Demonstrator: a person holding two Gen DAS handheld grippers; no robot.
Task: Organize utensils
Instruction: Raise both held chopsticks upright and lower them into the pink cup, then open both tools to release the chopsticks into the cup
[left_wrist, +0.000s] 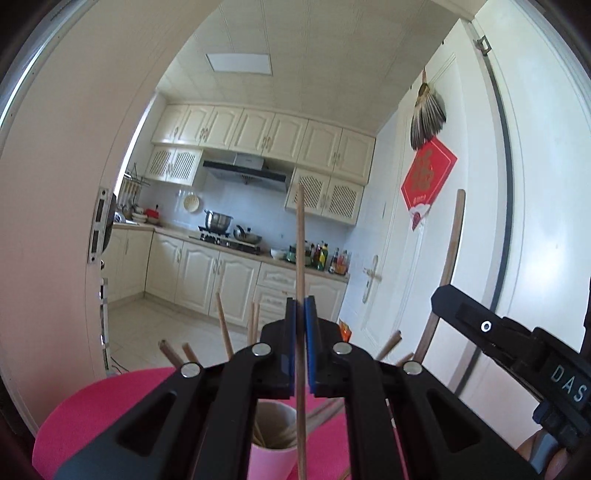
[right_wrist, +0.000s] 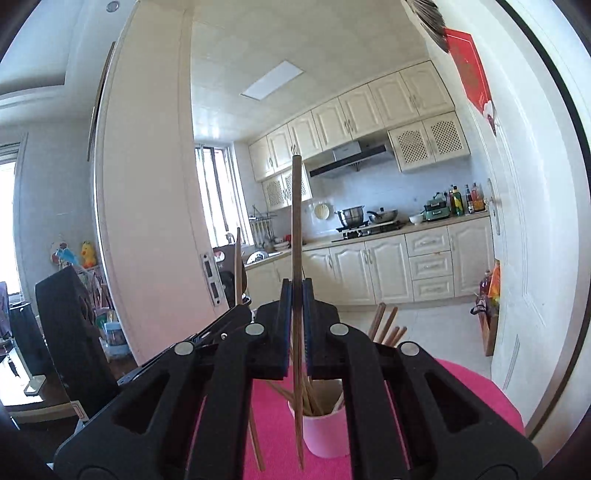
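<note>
Pink bench (left_wrist: 110, 398), round-edged, near a kitchen doorway. On it stands a pink cup (right_wrist: 325, 432) holding wooden chopsticks (right_wrist: 386, 325) that fan outward. Left gripper (left_wrist: 301, 306), pressed together, pinches one light chopstick (left_wrist: 300, 236) upright, its lower end beside the cup. Right gripper (right_wrist: 296, 291) likewise pinches a darker chopstick (right_wrist: 296, 206) upright, just left of the cup.

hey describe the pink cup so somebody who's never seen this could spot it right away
Find the round pink table before the kitchen doorway. The pink cup stands on it, below both tongs, with wooden chopsticks fanning from its mouth. It is the only container there.
</note>
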